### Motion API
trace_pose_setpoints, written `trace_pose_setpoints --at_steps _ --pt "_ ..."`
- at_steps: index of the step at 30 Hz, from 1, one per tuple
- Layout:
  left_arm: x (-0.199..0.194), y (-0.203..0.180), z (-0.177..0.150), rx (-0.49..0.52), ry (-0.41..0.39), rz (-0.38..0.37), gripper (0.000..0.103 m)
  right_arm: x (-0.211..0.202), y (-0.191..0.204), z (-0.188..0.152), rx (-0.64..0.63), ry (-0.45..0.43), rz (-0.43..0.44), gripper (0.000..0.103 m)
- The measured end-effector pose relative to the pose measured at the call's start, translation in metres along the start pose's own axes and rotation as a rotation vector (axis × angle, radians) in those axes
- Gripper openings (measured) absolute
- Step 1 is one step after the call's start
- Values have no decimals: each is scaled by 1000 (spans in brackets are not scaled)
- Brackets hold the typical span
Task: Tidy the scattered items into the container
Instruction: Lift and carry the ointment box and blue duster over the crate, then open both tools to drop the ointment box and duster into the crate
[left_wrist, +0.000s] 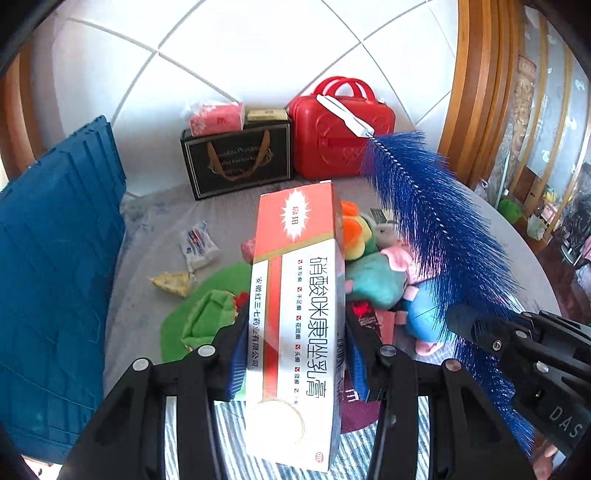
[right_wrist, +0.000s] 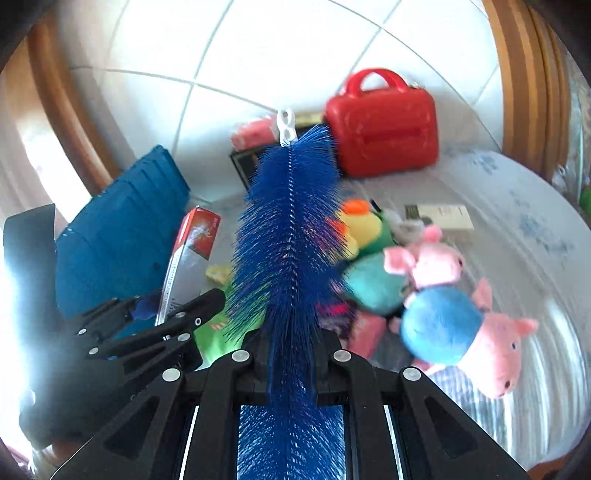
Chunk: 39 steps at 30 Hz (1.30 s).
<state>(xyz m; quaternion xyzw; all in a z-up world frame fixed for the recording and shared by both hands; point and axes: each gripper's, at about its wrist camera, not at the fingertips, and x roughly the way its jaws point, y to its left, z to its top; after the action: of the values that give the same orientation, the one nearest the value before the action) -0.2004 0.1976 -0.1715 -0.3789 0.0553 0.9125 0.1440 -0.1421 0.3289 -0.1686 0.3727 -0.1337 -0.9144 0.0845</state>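
Since everything scattered on the cloth-covered table (left_wrist: 229, 206) belongs in the blue crate (left_wrist: 55, 258), makes sense to carry two pieces at once, both held up clear of the clutter and to the right of the crate. Farther right of the crate, a heap of plush toys (right_wrist: 443, 321) lying on the cloth, not yet collected. Next in size, the blue bottle brush (right_wrist: 288, 240): pinched in the right gripper (right_wrist: 290, 343), jaws clenched tight through the bristles, probably because soft bristles squash and only the wire core gives a firm hold. Long axis straight out along the fingers, white handle end (right_wrist: 286, 125) farthest from the gripper and pointing away from the holder; well right of the crate. Then the red-and-silver medicine carton (left_wrist: 295, 277): grasped across its narrow width by the left gripper (left_wrist: 295, 325), pads pressing both long side faces, a sensible grip for a stiff box. Long axis likewise out along the fingers, red starburst end leading, nearer the crate than the brush. Smallest, a white sachet (left_wrist: 197, 245) flat on the cloth just right of the crate, likely waiting its turn.
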Motion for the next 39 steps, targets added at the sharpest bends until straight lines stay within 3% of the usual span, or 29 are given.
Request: trace_pose_setpoints --at_steps 4,10,16,22,29,37,39 --pt "-35 25 17 -15 -69 57 44 -9 33 26 -57 -24 38 13" --pt "-90 84 36 -68 -150 200 44 -16 104 66 -168 -49 146 13" --pt "-155 177 47 -117 -222 343 44 -18 220 103 -286 -87 221 13" --pt "-190 287 41 -136 -197 441 44 4 342 114 -307 -98 255 13" --pt "-178 393 19 -199 -92 418 44 58 457 99 -304 -34 229 13" --pt "-149 453 -2 -280 0 353 45 122 507 84 -306 49 137 13" --pt "-143 458 -3 -284 12 350 60 129 507 82 -305 57 119 13"
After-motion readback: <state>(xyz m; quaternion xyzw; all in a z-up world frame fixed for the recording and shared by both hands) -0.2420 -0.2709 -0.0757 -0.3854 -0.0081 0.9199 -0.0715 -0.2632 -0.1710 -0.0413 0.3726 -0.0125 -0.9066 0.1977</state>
